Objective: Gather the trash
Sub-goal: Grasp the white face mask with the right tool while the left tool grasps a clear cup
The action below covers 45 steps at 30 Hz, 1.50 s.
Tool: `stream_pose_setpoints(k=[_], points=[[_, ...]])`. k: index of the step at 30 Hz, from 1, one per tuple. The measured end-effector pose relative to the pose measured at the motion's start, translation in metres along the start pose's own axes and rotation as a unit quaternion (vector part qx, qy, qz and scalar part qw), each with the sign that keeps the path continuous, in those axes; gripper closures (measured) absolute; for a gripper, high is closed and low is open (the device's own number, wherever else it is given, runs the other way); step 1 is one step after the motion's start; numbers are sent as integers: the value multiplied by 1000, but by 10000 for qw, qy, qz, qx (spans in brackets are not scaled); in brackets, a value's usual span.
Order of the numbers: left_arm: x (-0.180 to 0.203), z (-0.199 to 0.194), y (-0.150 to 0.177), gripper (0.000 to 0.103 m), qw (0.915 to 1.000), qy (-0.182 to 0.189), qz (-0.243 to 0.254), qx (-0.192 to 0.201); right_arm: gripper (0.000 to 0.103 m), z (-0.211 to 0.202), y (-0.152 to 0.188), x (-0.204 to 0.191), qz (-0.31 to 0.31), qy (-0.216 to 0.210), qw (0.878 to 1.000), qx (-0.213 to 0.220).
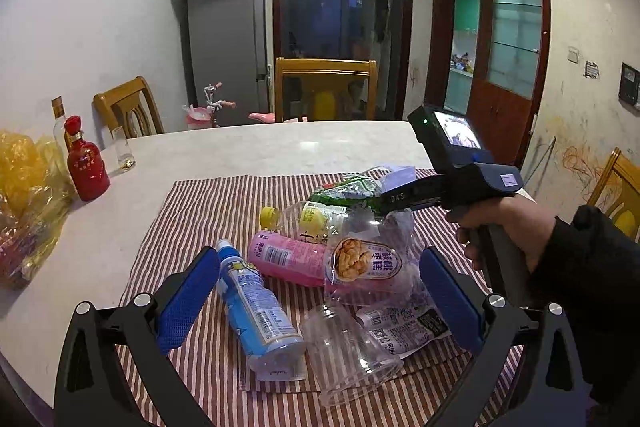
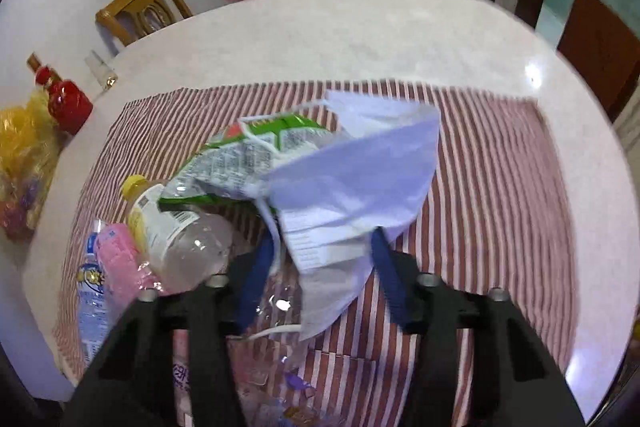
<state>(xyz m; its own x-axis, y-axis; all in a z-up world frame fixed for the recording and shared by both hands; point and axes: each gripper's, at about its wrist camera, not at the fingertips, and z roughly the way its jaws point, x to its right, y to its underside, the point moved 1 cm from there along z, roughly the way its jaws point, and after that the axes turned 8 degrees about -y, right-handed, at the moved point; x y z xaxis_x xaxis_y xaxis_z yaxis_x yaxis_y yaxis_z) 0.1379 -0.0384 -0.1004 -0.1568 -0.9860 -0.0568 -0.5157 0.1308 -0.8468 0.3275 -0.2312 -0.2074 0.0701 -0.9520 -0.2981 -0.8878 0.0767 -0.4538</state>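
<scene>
A pile of trash lies on a red-striped cloth [image 1: 192, 203]: a blue bottle [image 1: 256, 303], a pink bottle [image 1: 288, 259], a yellow-capped clear bottle [image 1: 304, 217], a walnut snack wrapper [image 1: 366, 261], a clear cup [image 1: 348, 351] and a green packet [image 2: 256, 151]. My left gripper [image 1: 319, 255] hovers open over the near side of the pile. A hand holds my right gripper [image 2: 323, 235] tilted down into the far side. Its jaws are narrowed around a pale blue face mask [image 2: 352, 179]. The right finger touches the mask's edge and a thin gap shows at the left finger.
The cloth lies on a white table [image 1: 280, 143]. At the table's left stand a red bottle [image 1: 86, 171], a small glass [image 1: 122, 149] and a yellow plastic bag [image 1: 24, 195]. Wooden chairs [image 1: 326, 87] stand along the far side.
</scene>
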Motion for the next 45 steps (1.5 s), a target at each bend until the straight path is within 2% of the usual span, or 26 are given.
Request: stream_pose_setpoints(k=[1,2,3,5,7,8,10,14,20,22,25,28,31,34,38,40,41,42,43,45], points=[[0,0,0,6,10000,31,-1,3,82,0,1,3,56,-61,10000,-45],[0,1,1,6,10000,64,1,-14,96,-2,2,7,91,-129,9999,-44],[-2,2,2,6,10000,65,10,-47,99,-5,4,10,118,-186,9998,-28],[-4,2,6,6,9999,93,31,-112,100,-14,8,16,211,-274,9994,22],[-7,-1,12,6,9990,377,114,-203,100,-30,10,23,357,-365,9985,190],[-8,-2,16,6,9970,662,269,-292,100,-38,11,25,391,-360,9981,300],[-6,-3,26,6,9921,959,672,-453,100,-64,21,31,521,-447,9958,602],[1,7,45,6,9809,1154,1261,-927,100,-112,42,39,683,-651,9897,1074],[24,44,75,6,9663,1501,1201,-1715,98,-159,58,39,739,-876,9823,1480],[30,59,83,6,9689,1177,990,-1940,98,-170,63,41,741,-932,9804,1569],[27,62,83,6,9740,753,856,-1958,97,-180,68,42,769,-990,9786,1634],[25,54,83,6,9731,634,1301,-1791,97,-183,69,47,828,-1044,9768,1677],[23,56,89,7,9711,221,1725,-1633,96,-184,71,49,909,-1131,9740,1738],[25,54,89,19,9729,73,1960,-1226,96,-187,72,48,919,-1175,9727,1780],[37,53,90,51,9718,-242,2233,-714,96,-191,74,50,934,-1204,9714,1823],[42,54,90,59,9717,-280,2276,-564,96,-190,75,50,940,-1229,9712,1814],[44,54,91,80,9722,-186,2271,-535,96,-190,75,50,948,-1242,9711,1807],[45,53,91,95,9728,-160,2245,-547,96,-190,75,50,951,-1247,9710,1807],[44,52,92,100,9736,-116,2212,-544,96,-190,76,50,958,-1250,9708,1809],[41,48,90,101,9785,220,1963,-589,96,-190,76,51,970,-1255,9706,1812]])
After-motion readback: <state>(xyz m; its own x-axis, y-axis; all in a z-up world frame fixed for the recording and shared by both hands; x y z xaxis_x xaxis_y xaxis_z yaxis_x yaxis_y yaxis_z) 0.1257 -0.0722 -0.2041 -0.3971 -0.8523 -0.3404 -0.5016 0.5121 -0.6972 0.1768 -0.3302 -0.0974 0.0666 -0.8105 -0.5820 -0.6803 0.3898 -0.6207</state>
